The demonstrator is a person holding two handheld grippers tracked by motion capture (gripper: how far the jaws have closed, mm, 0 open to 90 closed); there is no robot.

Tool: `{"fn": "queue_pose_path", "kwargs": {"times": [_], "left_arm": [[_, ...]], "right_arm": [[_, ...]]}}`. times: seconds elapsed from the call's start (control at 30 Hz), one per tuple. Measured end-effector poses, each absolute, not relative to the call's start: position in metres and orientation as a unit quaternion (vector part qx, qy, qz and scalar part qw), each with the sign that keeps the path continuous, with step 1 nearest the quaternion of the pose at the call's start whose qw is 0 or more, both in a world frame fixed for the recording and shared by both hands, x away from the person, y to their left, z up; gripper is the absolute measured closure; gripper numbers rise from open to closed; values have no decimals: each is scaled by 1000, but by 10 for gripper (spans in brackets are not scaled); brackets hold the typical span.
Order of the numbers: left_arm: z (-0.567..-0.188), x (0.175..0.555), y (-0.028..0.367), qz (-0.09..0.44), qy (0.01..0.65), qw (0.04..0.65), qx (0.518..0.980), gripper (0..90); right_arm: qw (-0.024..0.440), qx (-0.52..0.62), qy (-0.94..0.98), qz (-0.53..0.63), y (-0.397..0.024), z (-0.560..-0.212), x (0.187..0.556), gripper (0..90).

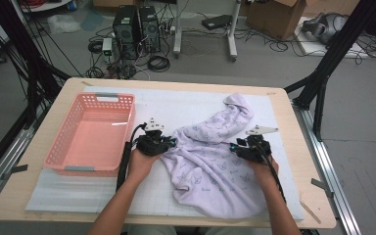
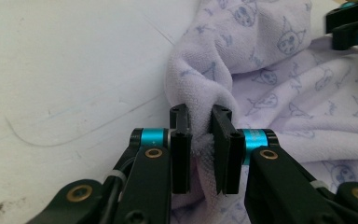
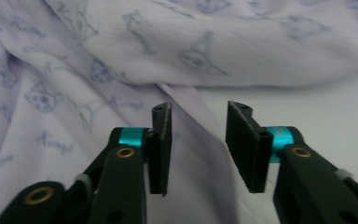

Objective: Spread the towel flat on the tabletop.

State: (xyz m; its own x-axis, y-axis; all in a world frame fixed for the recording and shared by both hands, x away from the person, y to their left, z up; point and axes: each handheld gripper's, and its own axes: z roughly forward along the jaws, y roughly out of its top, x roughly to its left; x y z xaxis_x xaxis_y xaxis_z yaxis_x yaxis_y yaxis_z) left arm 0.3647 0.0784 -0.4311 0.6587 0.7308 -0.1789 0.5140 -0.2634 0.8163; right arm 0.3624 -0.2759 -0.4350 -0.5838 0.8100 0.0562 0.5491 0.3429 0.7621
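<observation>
A lavender cloth (image 1: 210,159) printed with small cartoon figures lies crumpled across the middle and right of the white mat (image 1: 78,191). My left gripper (image 1: 171,143) sits at the cloth's left edge. In the left gripper view its jaws (image 2: 200,116) are shut on a bunched fold of the cloth (image 2: 270,70). My right gripper (image 1: 233,147) rests at the cloth's right side and points left. In the right gripper view it (image 3: 198,114) stands open low over the cloth (image 3: 214,42), a hem edge running between the jaws, and neither pad presses on it.
A pink plastic basket (image 1: 61,134) stands on the left of the table with nothing in it. Bare mat shows behind the cloth and along the front left. Beyond the table's far edge are computer towers (image 1: 137,29), cables and a cardboard box (image 1: 274,17) on the floor.
</observation>
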Motion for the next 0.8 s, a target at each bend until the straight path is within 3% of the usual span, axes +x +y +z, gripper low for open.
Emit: {"fn": "queue_pose_path", "kwargs": {"times": [0.1,0.13,0.33,0.53,0.8], "left_arm": [[-430,363,78,117,394,463,785,783],[-430,363,78,117,391,465,786,780],[-430,360,74,109,376,477,787,716],[-425,359,71,113,367,509,770,470],[-424,374,64,113,376,501,771,484]], "right_arm": [[160,415,820,361,-267,-442,371,854],[153,417,819,363,-270,-441,370,875],[168,426,814,358,-303,-428,346,888],[196,453,810,316,-350,-422,310,888],[244,496,793,257,-396,-416,271,869]]}}
